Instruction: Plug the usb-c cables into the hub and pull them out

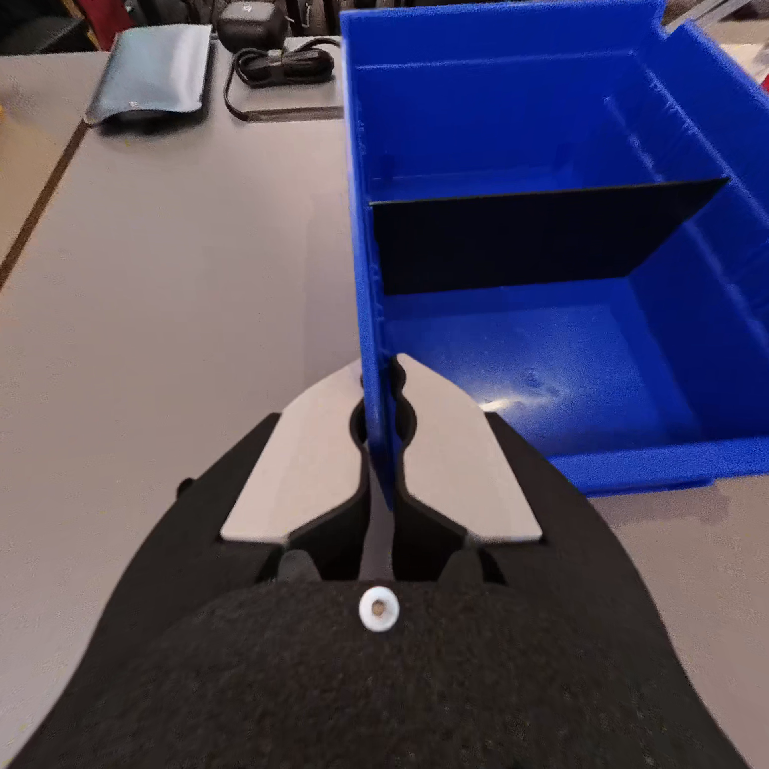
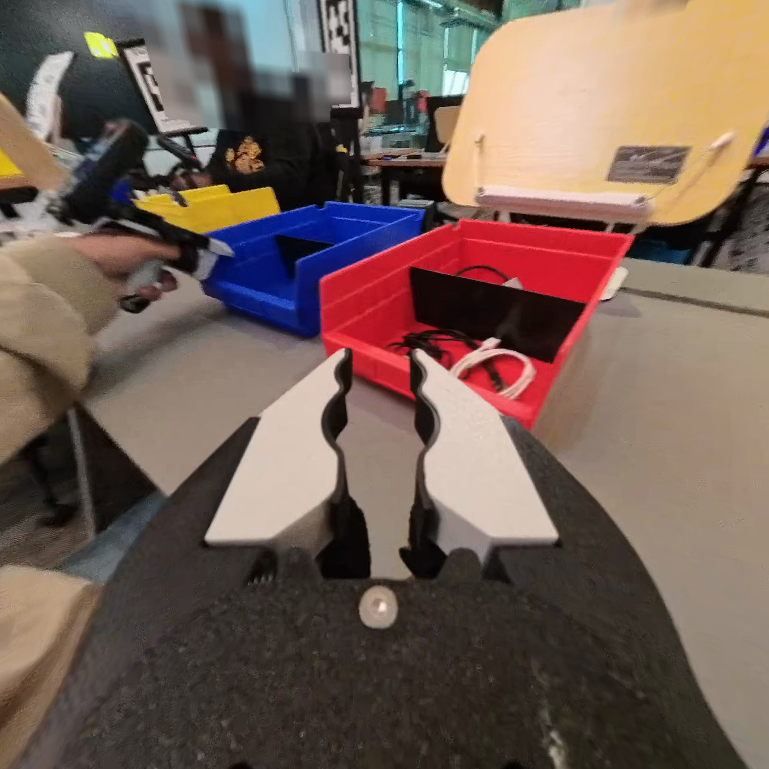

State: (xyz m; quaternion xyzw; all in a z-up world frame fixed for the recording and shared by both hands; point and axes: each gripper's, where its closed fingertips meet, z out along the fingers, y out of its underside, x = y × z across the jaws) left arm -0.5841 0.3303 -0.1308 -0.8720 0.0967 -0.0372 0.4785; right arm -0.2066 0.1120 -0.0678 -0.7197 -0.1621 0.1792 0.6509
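Cables: one white cable (image 2: 497, 366), coiled and glossy, and one thin black cable (image 2: 432, 339), tangled, both in the near compartment of the red bin (image 2: 366, 308), at 1 o'clock from the right gripper (image 2: 380, 358), whose pale matte fingers stand parted, holding nothing. Hub not visible. Black divider (image 2: 495, 312), flat, one per bin. Blue bin (image 1: 541, 125), ribbed plastic: its left wall is clamped between the left gripper (image 1: 378, 366) fingers. One yellow bin (image 2: 216, 206) at 11 o'clock. Grey table (image 1: 187, 270), smooth.
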